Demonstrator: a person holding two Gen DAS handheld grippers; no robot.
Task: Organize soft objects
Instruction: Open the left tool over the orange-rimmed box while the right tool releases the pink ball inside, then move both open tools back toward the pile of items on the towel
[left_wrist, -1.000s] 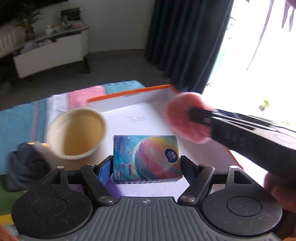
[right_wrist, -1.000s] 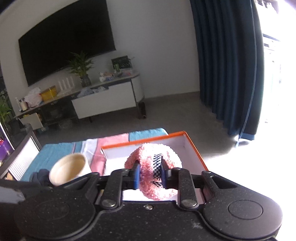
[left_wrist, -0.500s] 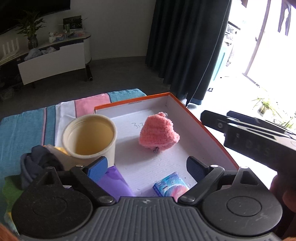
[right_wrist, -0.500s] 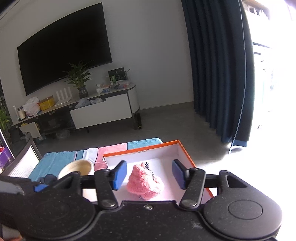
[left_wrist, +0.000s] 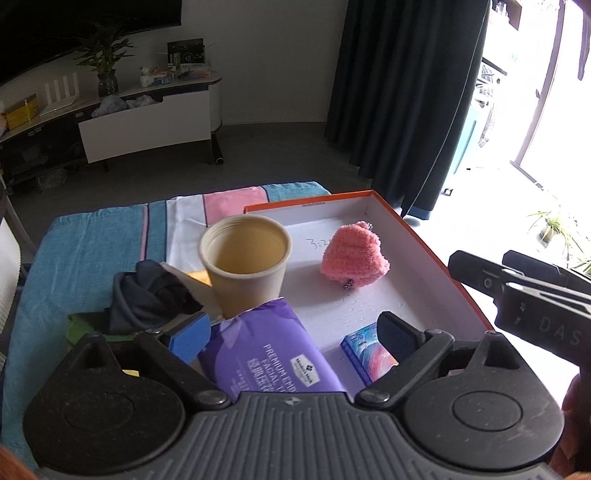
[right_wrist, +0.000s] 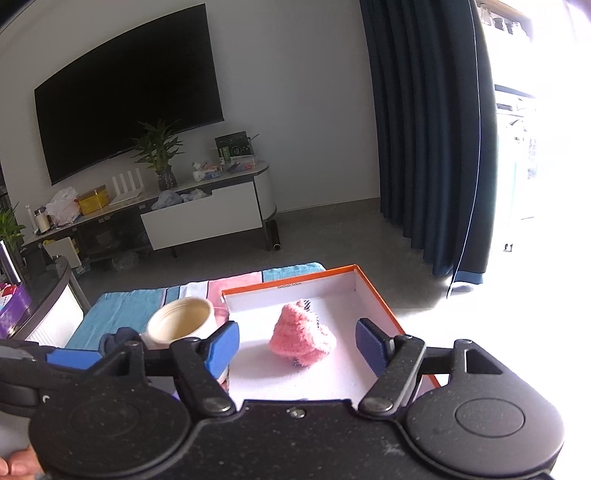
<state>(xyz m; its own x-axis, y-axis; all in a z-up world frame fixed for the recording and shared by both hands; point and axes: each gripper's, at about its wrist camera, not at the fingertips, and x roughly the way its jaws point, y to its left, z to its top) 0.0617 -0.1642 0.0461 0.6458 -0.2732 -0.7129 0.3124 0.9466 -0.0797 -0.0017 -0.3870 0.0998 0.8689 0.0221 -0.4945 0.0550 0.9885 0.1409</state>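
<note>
Two items boxed, more waiting outside.

Left wrist: my left gripper (left_wrist: 290, 334) is spreading, empty; pink plush (left_wrist: 354, 256) and tissue pack (left_wrist: 369, 352) lie inside the box (left_wrist: 436, 251); dark cloth (left_wrist: 147, 295) remains left of it.
Right wrist: my right gripper (right_wrist: 297, 349) is spreading, empty, plush free inside the box.

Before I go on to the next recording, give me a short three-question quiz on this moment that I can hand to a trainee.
1. True or false: the pink fluffy toy lies inside the orange-rimmed box.
2. Which stands outside the box, at its left edge? A) the paper cup B) the small tissue pack C) the toy
3. Fill in: between the fingers of the right gripper and of the left gripper, neither grips ____.

Key: 1 true; 2 A; 3 anything, both jaws are opening and clamp nothing.
</note>
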